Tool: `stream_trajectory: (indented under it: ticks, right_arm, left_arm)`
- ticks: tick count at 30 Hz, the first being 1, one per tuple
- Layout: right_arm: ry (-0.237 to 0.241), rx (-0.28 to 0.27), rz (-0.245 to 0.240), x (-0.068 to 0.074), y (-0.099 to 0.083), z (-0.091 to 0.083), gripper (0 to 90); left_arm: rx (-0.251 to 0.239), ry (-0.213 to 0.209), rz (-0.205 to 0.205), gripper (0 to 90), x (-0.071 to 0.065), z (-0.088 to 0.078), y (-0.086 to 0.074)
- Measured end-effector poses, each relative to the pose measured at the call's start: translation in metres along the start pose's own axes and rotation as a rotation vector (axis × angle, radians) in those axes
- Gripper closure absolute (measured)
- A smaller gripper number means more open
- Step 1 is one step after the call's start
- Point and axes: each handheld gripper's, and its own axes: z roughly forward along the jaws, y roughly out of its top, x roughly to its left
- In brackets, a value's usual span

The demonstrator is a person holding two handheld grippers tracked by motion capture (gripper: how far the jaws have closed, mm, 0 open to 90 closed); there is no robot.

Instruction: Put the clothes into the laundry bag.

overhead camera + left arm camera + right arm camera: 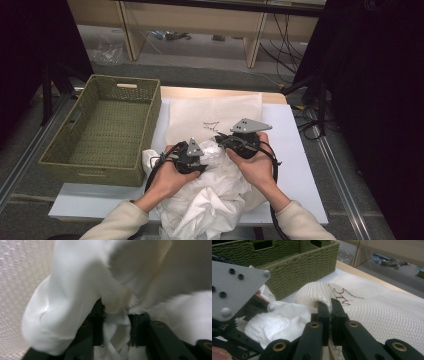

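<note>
A crumpled white cloth (210,200) lies heaped at the table's front edge between the person's hands. My left gripper (200,159) is buried in its top; in the left gripper view the left gripper (116,315) is shut on a bunched fold of the white cloth (75,302). A cream textured cloth (200,112) with a brown stitched mark (211,125) lies flat behind it. My right gripper (329,306) is shut on the near edge of this cream cloth (374,310), which curls up over the jaws. The left gripper's grey plate (234,287) stands close beside it.
A green woven basket (100,165) stands at the table's left, close to the left hand, and its wall (299,267) rises just behind the cloths. The white table (295,160) has bare room at the right. Beyond it are floor, cables and shelf legs.
</note>
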Motion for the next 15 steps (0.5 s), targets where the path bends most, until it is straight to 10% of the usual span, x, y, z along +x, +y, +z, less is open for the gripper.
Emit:
stream_trajectory:
  ticks: [10,15]
  right_arm:
    - [-0.015,0.0,-0.034,-0.006,0.0,0.0,88.8]
    - [-0.026,-0.001,-0.013,0.0,0.0,-0.001,89.0]
  left_arm:
    - [-0.11,-0.019,-0.001,81.2,-0.016,-0.05,0.028]
    - [-0.128,-0.045,0.017,81.3,-0.03,-0.036,0.036]
